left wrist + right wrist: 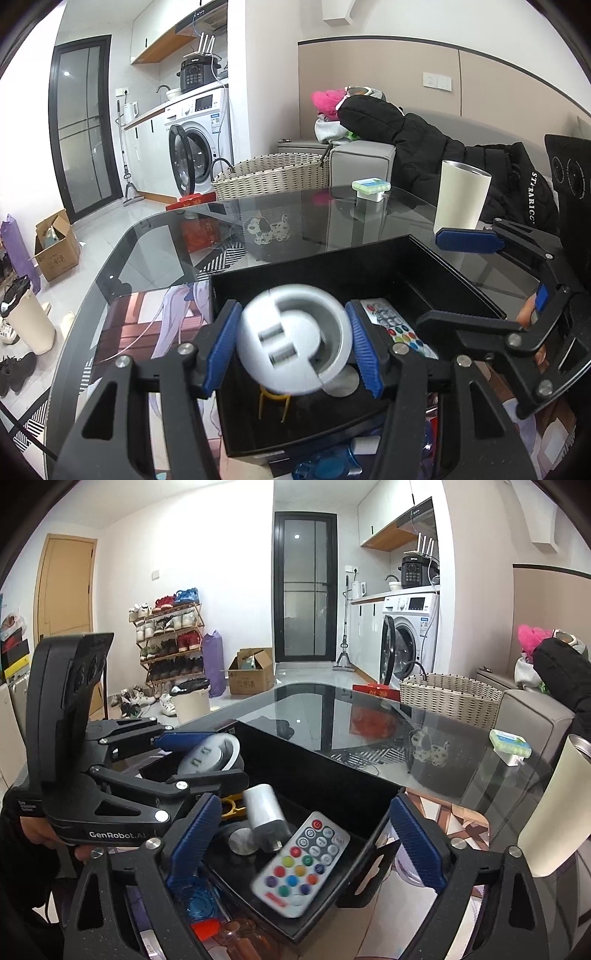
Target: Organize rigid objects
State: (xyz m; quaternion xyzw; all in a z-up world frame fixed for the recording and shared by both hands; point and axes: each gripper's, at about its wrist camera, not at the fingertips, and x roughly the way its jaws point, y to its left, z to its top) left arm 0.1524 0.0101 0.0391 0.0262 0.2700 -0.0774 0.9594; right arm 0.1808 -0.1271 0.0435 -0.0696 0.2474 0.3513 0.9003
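Left tool [293, 349] right up at lens, pads clamped on round grey charger puck [291, 341], hanging over black box [332, 254]. Puck looks like hard smooth plastic, light, curved sides so probably slippy; grip across widest part seems right, no squeeze worries. Moving right: white plug adapter [263, 814] in box, stiff, boxy, take by flat sides. Then remote [301, 864] lying flat, thin and light, pinch long edges. Right tool [304, 843] gaping wide above it, holding nothing. Glass surface [369, 716] beyond.
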